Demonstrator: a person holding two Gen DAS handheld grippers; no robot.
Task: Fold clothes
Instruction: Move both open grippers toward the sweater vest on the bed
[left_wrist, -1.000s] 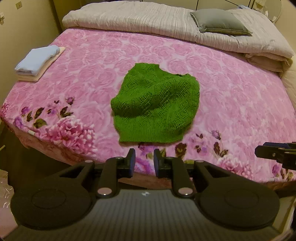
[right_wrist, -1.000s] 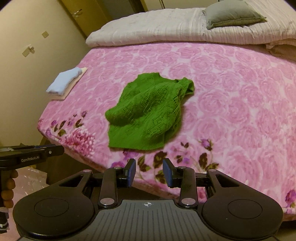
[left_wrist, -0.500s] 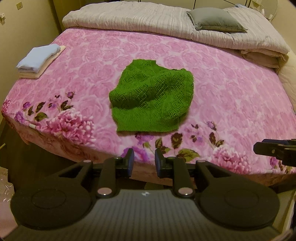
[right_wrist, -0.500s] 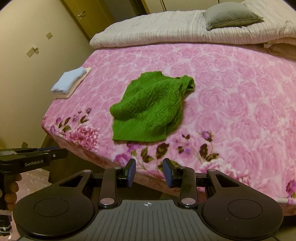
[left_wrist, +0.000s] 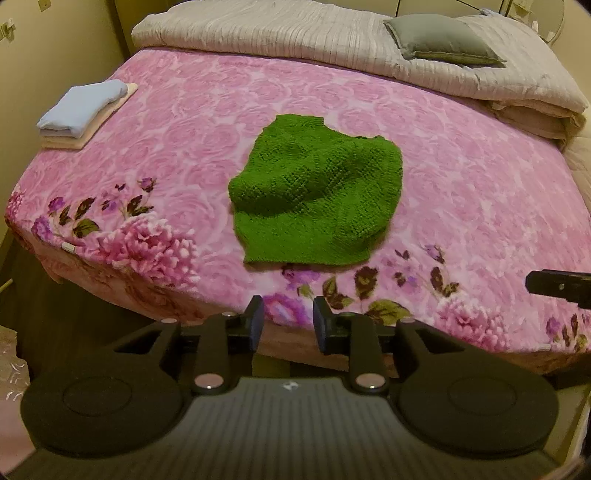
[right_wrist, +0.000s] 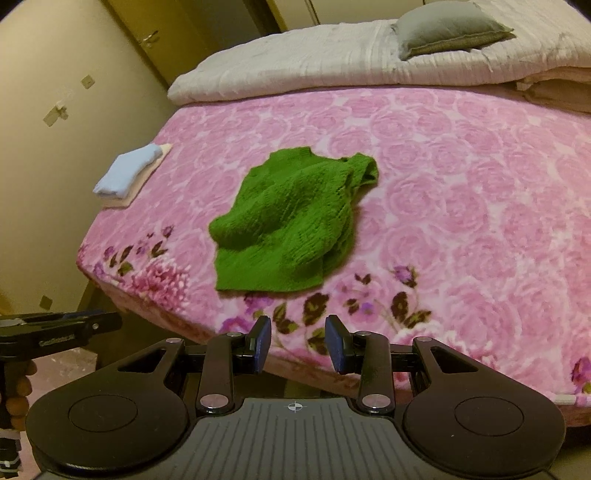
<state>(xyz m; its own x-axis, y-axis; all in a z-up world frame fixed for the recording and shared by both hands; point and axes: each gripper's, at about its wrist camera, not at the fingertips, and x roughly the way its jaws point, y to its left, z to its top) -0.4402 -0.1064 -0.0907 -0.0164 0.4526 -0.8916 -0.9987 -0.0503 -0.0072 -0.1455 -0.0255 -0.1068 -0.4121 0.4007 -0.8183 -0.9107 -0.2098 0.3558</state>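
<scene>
Green knitted sweater (left_wrist: 317, 195) is lying crumpled near the front edge of the pink rose-patterned blanket (left_wrist: 461, 192), well apart from both tools. Left gripper (left_wrist: 283, 325) and right gripper (right_wrist: 298, 343) are hovering off the bed's edge, fingers spread and holding nothing. Folded pale blue clothes (left_wrist: 79, 109) are sitting at the far left corner, a grey pillow (right_wrist: 450, 27) at the head.

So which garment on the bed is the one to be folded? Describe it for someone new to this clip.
Start from the pink rose-patterned blanket covering the bed. Near its middle, toward the foot edge, lies a rumpled green knitted sweater. It is the only green, unfolded piece; the pale blue and cream stack at the left edge is already folded.
</scene>
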